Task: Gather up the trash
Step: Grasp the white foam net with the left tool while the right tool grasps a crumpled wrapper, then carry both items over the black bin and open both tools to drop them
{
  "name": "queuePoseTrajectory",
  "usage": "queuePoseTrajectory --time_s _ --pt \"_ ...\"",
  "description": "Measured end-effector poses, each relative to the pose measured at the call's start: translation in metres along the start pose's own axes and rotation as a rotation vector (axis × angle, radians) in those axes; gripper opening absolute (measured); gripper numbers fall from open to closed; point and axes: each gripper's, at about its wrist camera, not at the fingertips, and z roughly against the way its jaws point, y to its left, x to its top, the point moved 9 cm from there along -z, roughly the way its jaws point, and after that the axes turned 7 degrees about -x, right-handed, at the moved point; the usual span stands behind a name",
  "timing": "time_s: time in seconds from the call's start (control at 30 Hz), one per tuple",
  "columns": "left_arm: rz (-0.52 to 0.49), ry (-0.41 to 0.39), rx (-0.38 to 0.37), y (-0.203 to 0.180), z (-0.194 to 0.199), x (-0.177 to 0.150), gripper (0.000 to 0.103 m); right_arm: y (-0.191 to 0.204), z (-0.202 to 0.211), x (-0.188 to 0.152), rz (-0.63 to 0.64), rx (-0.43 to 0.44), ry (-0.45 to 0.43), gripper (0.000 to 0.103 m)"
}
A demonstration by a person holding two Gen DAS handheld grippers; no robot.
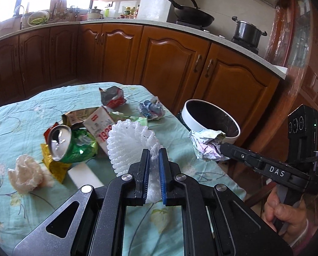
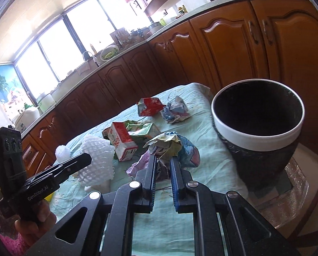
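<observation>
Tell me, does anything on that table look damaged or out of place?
Yes. A green can lies on its side, crushed, among torn wrappers on the tablecloth. A red-and-white carton is tipped over beside it, and crumpled paper sits near the bin.

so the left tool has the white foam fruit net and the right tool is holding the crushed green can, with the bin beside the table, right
One thing is wrong: the right tool is clamped on a crumpled paper ball, not the crushed green can, which lies on the tablecloth in the left wrist view. The left tool does hold the white foam fruit net, and the bin stands beside the table.
</observation>
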Motion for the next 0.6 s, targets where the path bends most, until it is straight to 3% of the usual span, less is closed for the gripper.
queuePoseTrajectory --time_s 0.27,0.6 --pt "-0.069 0.069 -0.092 -0.051 -0.053 0.008 0.008 -0.066 0.014 0.021 -0.063 -0.105 -0.044 0.013" --pt "-0.117 0.116 -0.151 -0.095 -0.112 0.037 0.008 -0.131 0.006 0.055 -0.111 -0.186 -0.057 0.013"
